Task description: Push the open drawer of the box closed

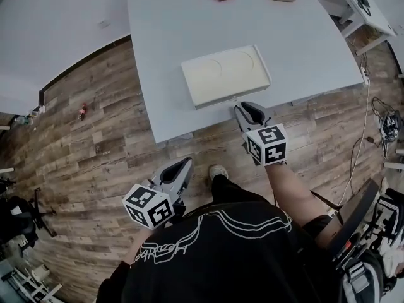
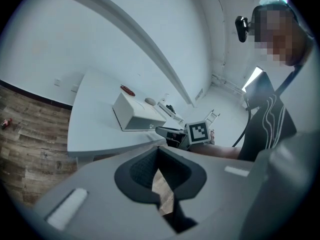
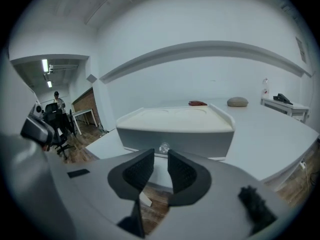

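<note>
Tongs in the right hand [image 1: 247, 110] reach forward on an outstretched forearm, jaws slightly parted and empty, at 6 o'clock of the cream rectangular drawer box [image 1: 224, 74] and facing its small round knob [image 3: 164, 148]. The box sits near the white table's [image 1: 303, 49] front edge. Left tongs [image 1: 183, 166], clenched on nothing, hang low at 7 o'clock over the wooden floor [image 1: 95, 144]. How far the drawer protrudes is unclear.
</note>
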`<state>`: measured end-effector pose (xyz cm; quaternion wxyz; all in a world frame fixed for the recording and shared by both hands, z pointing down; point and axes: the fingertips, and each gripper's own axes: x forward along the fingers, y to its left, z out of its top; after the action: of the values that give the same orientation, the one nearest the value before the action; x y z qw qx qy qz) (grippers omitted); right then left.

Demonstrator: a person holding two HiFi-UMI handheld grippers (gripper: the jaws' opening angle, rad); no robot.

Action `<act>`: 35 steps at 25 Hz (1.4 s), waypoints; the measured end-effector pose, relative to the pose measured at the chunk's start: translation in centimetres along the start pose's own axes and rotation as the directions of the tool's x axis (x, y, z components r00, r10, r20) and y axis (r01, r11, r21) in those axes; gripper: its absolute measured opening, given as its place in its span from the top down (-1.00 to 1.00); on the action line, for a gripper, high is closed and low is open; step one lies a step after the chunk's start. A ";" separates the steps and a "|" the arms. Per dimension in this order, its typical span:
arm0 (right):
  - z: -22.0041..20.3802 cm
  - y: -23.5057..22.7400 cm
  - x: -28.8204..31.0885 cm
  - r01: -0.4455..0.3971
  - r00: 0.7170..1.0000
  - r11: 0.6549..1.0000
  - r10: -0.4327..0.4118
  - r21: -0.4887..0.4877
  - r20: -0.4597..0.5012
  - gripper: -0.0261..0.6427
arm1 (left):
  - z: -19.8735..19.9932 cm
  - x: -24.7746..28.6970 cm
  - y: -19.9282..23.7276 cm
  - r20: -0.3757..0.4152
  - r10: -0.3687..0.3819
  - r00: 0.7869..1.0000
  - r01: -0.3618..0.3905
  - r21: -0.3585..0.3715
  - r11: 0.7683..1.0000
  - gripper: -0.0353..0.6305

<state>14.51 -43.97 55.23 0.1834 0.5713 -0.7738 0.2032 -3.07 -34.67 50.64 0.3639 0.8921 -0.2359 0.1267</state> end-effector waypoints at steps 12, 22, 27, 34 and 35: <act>1.3 10.9 -16.9 -0.237 0.961 0.971 0.237 -0.014 0.144 0.70 | 0.0 -4.3 -10.0 0.055 -0.156 0.986 0.143 0.196 0.970 0.87; -0.3 20.8 -30.2 -0.388 0.890 0.920 0.356 0.060 0.286 0.89 | -3.1 -10.1 -21.5 0.054 -0.331 0.942 0.293 0.349 0.890 0.87; -2.1 22.2 -33.1 -0.383 0.891 0.922 0.350 0.062 0.289 0.89 | -4.4 -11.7 -23.7 0.056 -0.339 0.939 0.297 0.366 0.882 0.87; -2.4 22.9 -33.7 -0.411 0.873 0.911 0.383 0.032 0.301 0.89 | -5.6 -12.4 -24.9 0.052 -0.304 0.951 0.262 0.383 0.886 0.87; -2.3 22.7 -33.6 -0.418 0.870 0.908 0.392 0.025 0.299 0.89 | -5.5 -12.1 -24.9 0.053 -0.298 0.953 0.256 0.385 0.887 0.87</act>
<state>2.28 -9.57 37.48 -0.0030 0.4271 -0.8849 0.1861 -0.94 -11.21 35.03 0.1879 0.9751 -0.0974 0.0665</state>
